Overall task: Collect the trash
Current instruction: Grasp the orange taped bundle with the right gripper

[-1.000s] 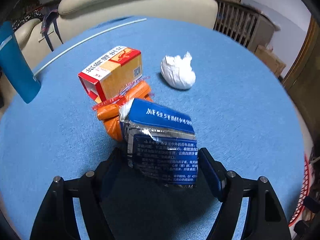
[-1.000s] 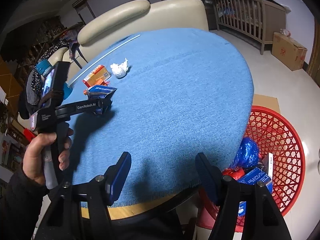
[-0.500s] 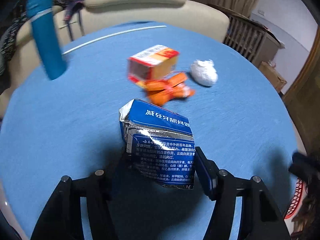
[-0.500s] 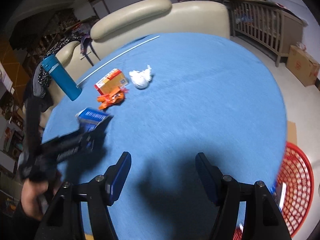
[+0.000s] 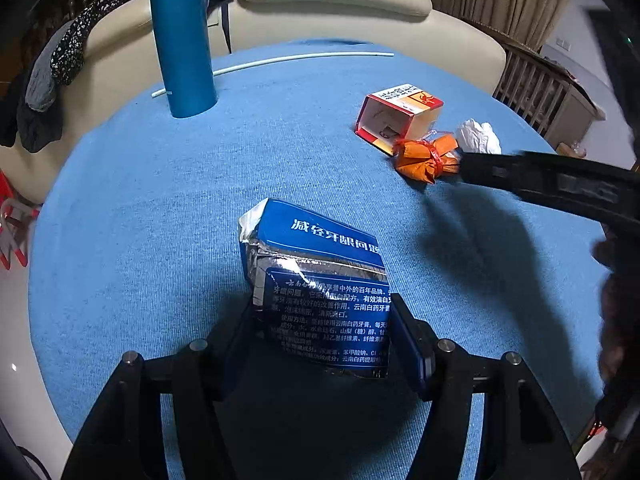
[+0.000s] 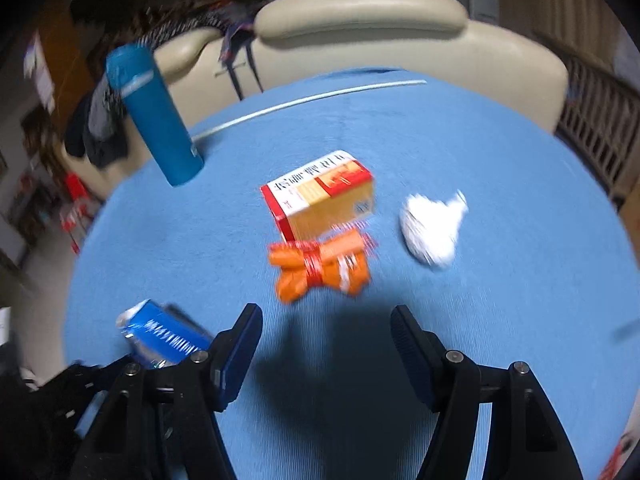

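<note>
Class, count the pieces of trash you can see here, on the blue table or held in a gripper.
4. A blue toothpaste box clamped in the left gripper; a red-and-yellow carton mid-table; an orange wrapper just in front of it; a white crumpled tissue to their right. None looks hidden.

Left gripper [image 5: 320,344] — black arms, silver screws, blue pads [image 5: 412,344] — the sleeve perhaps dark.

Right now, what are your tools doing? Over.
Left tool shut on blue box. Right tool open, empty, near orange wrapper. Nothing in the way.
</note>
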### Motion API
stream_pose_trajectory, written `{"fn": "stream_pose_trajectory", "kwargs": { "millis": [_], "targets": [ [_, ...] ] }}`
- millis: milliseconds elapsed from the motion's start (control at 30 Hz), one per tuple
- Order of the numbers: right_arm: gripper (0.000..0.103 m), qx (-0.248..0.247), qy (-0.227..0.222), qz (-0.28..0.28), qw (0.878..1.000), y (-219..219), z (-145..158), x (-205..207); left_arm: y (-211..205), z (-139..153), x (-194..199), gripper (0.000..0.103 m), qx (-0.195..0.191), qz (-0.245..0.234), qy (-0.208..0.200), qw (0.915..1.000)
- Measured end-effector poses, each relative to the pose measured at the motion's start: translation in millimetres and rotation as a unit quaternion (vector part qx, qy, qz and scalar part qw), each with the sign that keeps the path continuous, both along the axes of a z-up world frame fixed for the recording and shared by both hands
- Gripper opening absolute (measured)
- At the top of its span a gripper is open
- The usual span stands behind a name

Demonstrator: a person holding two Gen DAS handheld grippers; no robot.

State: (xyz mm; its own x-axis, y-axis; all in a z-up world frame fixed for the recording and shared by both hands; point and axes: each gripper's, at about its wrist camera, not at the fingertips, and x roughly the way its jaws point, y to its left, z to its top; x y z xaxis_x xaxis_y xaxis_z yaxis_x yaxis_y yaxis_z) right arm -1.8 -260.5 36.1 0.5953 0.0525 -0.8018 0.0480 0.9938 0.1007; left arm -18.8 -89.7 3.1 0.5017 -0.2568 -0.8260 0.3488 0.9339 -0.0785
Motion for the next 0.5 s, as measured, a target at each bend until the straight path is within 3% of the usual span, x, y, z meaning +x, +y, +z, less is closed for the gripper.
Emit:
{"fn": "stream_pose_trajectory", "kwargs": {
  "millis": [300,367,500],
  "targets": [
    [0.073,-0.084,0.037,0.017,0.996,23.9,-25.8,52.8,-2.8,-0.1,-2.4,0.066,0.005,-0.01,-0.01,0.9999],
    [0.074,-0.078,0.054,0.02,0.995,24.8,-37.8,61.7,-2.3,-0.1,-2.8,0.066,0.005,-0.012,-0.011,0.9999],
    [0.071,-0.034,0.037,0.001,0.999,12.5,-37.5,58.4,-2.4,0.7,-2.6,0.066,0.003,-0.014,-0.011,0.9998]
  ]
}}
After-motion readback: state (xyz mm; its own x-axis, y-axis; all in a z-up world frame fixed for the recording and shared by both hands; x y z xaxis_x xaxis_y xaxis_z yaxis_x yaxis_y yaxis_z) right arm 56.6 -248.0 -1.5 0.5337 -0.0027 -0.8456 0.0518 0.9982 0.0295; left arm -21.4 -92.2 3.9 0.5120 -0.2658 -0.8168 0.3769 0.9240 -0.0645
